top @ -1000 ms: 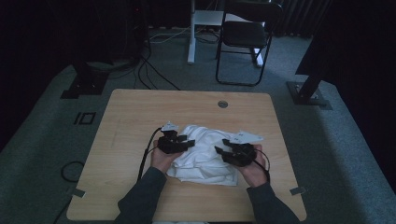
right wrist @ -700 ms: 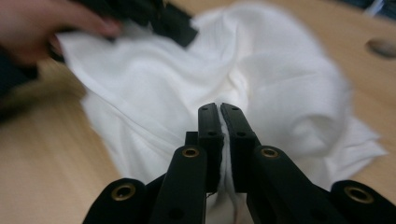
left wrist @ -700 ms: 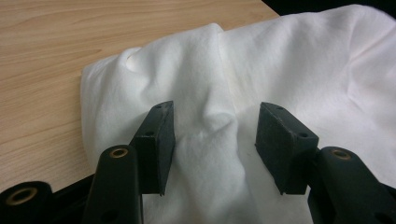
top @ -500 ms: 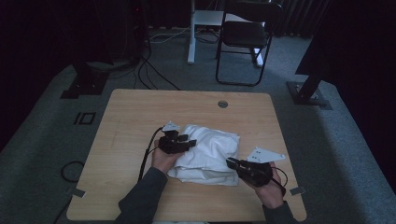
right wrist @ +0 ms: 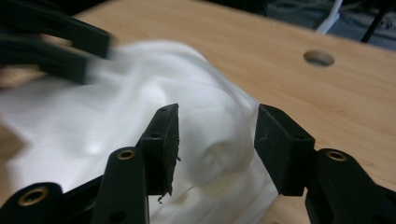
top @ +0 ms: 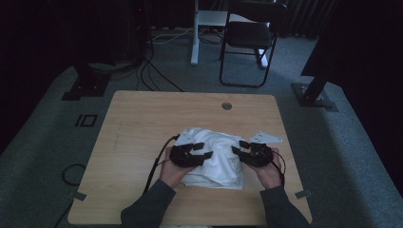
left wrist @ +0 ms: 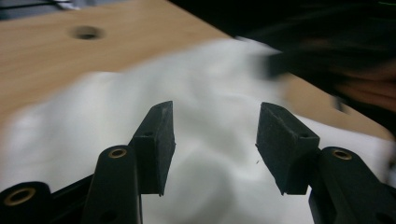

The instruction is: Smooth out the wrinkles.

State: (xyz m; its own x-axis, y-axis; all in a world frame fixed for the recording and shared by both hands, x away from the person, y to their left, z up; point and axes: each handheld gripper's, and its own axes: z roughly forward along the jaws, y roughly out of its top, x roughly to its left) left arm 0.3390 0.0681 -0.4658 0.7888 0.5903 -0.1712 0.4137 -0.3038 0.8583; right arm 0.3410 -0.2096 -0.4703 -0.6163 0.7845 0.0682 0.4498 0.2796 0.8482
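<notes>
Both jaws gaping: left hand-held gripper (top: pixel 202 154) and right hand-held gripper (top: pixel 240 151) are flanking the crumpled white cloth (top: pixel 216 159), which is lying bunched near the wooden tabletop's (top: pixel 142 123) front edge. Beyond, a round cable hole (top: pixel 226 106), then a black folding chair (top: pixel 252 38).

One white cloth (top: pixel 215 156) lies on one wooden table (top: pixel 142 123), which has one round hole (top: pixel 226 106). Two grippers work at it, the left gripper (top: pixel 202 154) and the right gripper (top: pixel 240 148), each with two black jaws. Behind the table stands one dark chair (top: pixel 252 35)
</notes>
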